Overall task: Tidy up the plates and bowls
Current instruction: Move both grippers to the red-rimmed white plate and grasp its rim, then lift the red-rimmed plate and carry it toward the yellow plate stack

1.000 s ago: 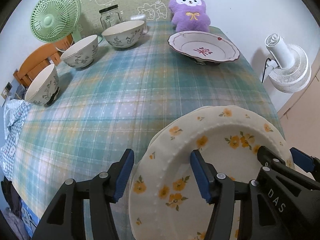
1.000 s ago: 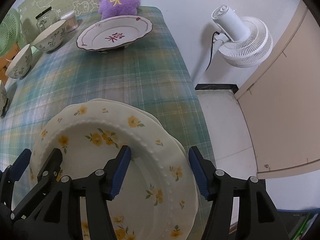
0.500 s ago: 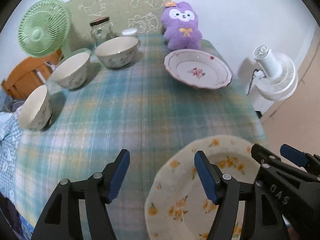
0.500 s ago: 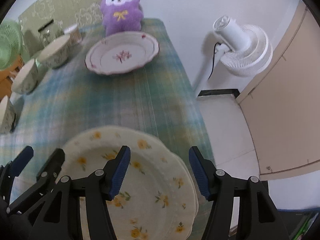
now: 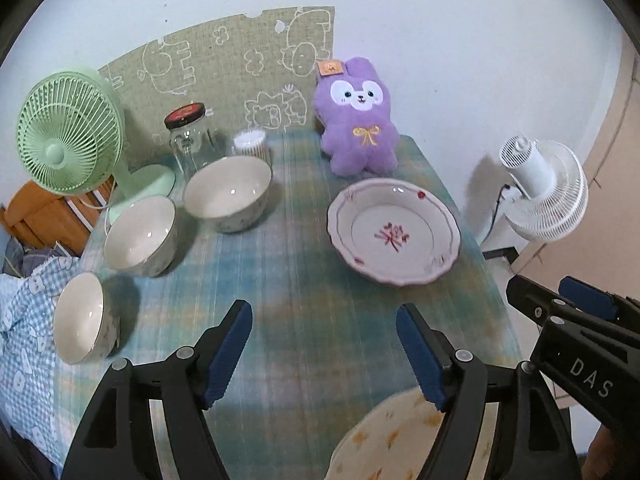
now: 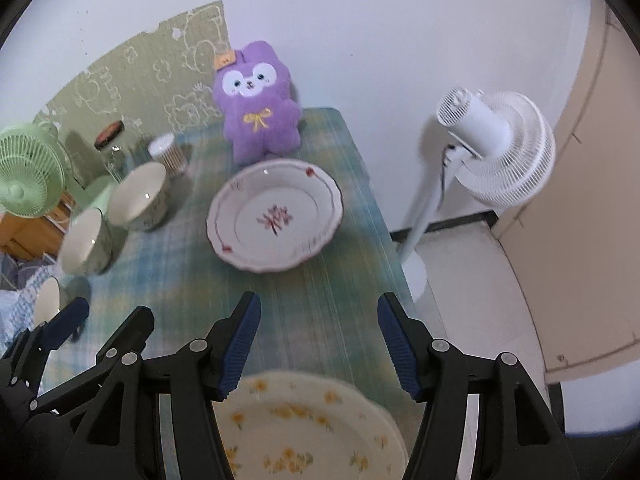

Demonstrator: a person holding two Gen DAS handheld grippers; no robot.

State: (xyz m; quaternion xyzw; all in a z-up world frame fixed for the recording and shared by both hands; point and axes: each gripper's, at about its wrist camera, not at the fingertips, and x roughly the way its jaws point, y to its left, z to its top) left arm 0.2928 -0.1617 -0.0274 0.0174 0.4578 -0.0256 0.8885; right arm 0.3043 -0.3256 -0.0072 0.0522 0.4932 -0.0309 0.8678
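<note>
Cream plates with yellow flowers [image 6: 304, 424] lie stacked at the table's near edge, also low in the left wrist view [image 5: 396, 440]. A white plate with a red flower [image 5: 394, 232] [image 6: 276, 216] sits farther back on the right. Three white bowls stand at the left: the far one [image 5: 228, 194] [image 6: 140, 196], the middle one [image 5: 140, 234] [image 6: 84, 246], the near one [image 5: 82, 318]. My left gripper [image 5: 324, 352] is open and empty above the cloth. My right gripper [image 6: 318, 344] is open and empty above the flowered plates.
A purple plush rabbit [image 5: 358, 120], a glass jar [image 5: 188, 136], a small cup [image 5: 250, 146] and a green fan [image 5: 68, 132] stand at the back of the checked tablecloth [image 5: 280, 272]. A white floor fan [image 6: 492, 148] stands off the table's right edge.
Both grippers have pulled back and risen away from the flowered plates, still open. The plates now sit lower in both views and more of the table shows.
</note>
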